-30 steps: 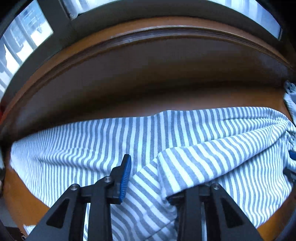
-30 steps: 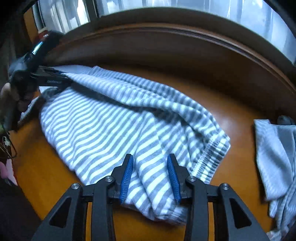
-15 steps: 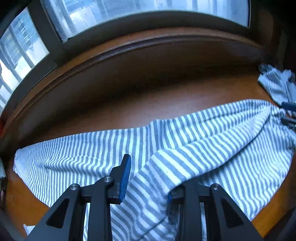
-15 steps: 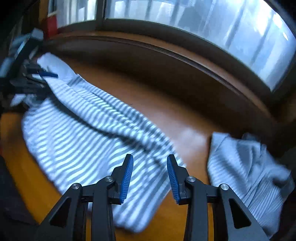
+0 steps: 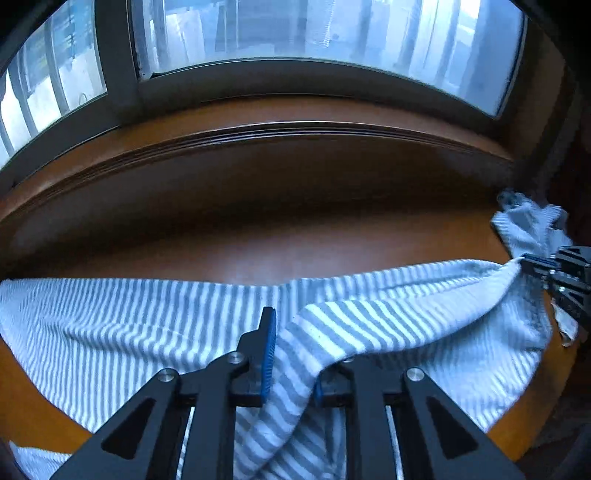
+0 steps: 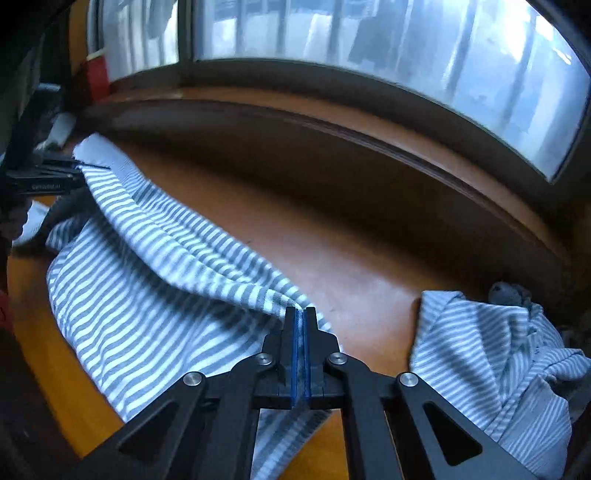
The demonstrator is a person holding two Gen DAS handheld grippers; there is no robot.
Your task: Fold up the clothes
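Wooden table under a wide window, lit cold and blue. Nearest, left gripper angled steeply down, jaws closing on a bunched fold of the striped garment draped between the fingers. Right gripper tilted down likewise, pads pressed together, pinching the garment's far corner. Stretched between both, lifted along one edge, rest lying on the table. Farther right, crumpled second striped garment.
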